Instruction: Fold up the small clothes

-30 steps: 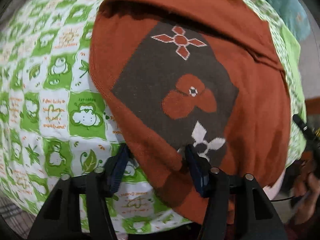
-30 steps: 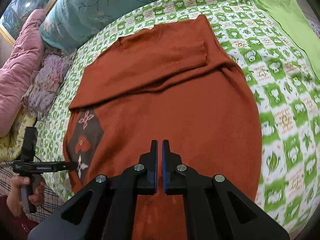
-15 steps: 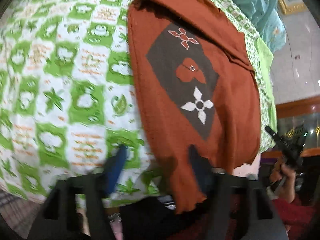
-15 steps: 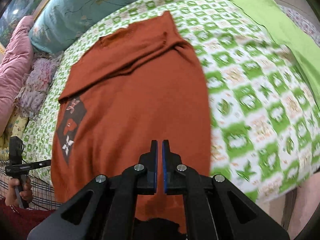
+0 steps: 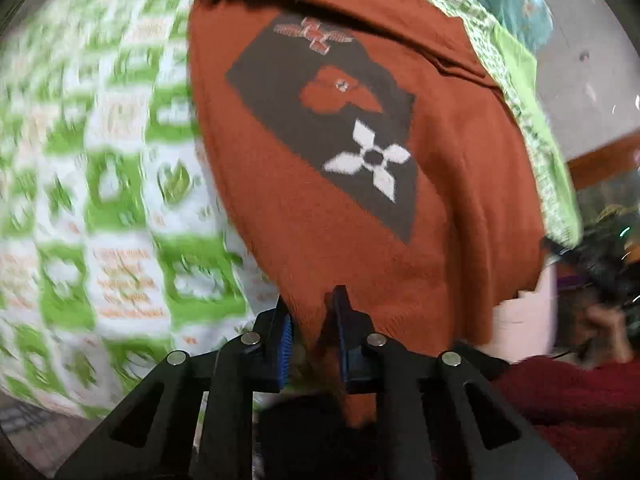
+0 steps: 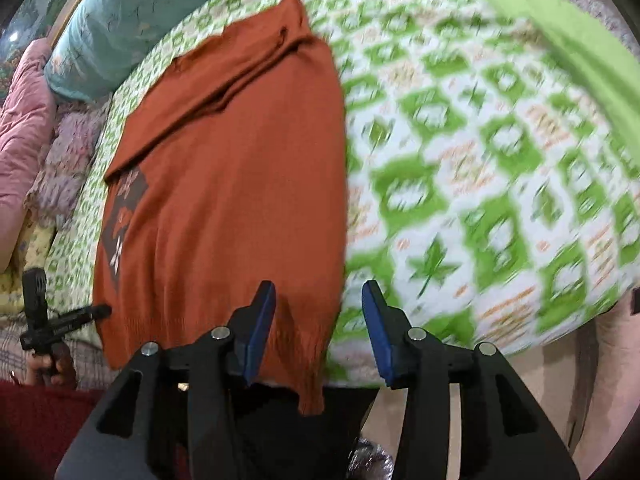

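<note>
rust-orange knit sweater with a dark brown flower patch lies flat on the green-and-white checked bedsheet, hem hanging off the lower edge. left gripper at bottom centre of the left view, jaws closing with the hem bunched between the blue pads. right gripper at lower centre of the right view, jaws opening, released; the sweater's lower right corner lies between them.
</note>
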A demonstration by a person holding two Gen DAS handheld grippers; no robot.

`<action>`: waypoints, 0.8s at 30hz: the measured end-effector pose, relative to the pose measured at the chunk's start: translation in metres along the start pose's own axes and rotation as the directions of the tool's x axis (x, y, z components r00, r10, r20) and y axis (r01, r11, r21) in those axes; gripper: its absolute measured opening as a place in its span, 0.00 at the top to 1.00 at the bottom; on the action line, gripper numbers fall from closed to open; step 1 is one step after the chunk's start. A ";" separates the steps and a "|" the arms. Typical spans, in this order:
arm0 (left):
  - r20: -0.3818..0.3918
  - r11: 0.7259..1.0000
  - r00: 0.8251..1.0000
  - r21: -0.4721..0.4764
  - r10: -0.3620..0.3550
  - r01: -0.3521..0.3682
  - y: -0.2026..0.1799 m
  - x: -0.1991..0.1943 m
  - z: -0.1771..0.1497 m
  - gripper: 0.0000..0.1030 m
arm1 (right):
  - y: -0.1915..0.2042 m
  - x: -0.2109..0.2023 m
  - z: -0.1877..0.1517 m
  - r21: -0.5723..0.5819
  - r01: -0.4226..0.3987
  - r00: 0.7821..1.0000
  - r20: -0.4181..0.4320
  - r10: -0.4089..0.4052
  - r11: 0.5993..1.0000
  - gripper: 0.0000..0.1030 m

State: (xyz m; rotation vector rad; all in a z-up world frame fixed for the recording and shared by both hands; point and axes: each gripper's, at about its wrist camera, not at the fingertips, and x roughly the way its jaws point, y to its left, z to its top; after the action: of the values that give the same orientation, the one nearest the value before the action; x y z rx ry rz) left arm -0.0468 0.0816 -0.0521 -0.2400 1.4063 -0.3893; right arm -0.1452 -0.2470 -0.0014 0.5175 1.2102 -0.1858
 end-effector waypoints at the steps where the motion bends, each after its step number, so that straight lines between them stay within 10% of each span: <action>1: -0.023 1.000 1.000 -0.020 -0.012 0.012 0.004 0.004 -0.002 0.78 | 0.003 0.002 -0.003 -0.010 0.002 1.000 -0.002 -0.002 1.000 0.55; 7: -0.065 0.999 0.997 0.024 -0.045 0.047 -0.009 0.014 -0.004 0.60 | 0.012 0.007 -0.010 -0.047 -0.008 1.000 -0.016 0.007 0.999 0.62; 10: -0.071 0.996 0.997 0.070 -0.043 0.048 -0.018 0.017 -0.002 0.94 | 0.014 0.012 -0.008 -0.070 -0.045 0.998 -0.052 0.041 0.997 0.92; 20: 0.220 0.979 0.954 0.020 -0.204 0.205 0.003 -0.053 -0.014 0.97 | -0.017 -0.034 -0.005 0.060 -0.207 0.976 0.075 0.202 0.977 0.93; 24: 0.208 0.973 0.952 -0.009 -0.224 0.231 0.007 -0.049 -0.007 0.97 | -0.007 -0.054 0.010 0.037 -0.289 0.951 0.128 0.282 0.957 0.93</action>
State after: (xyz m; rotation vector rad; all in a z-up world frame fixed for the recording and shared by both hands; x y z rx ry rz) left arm -0.0588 0.1081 -0.0115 -0.4604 1.1845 -0.5157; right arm -0.1585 -0.2649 0.0495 0.7134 1.0003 -0.0034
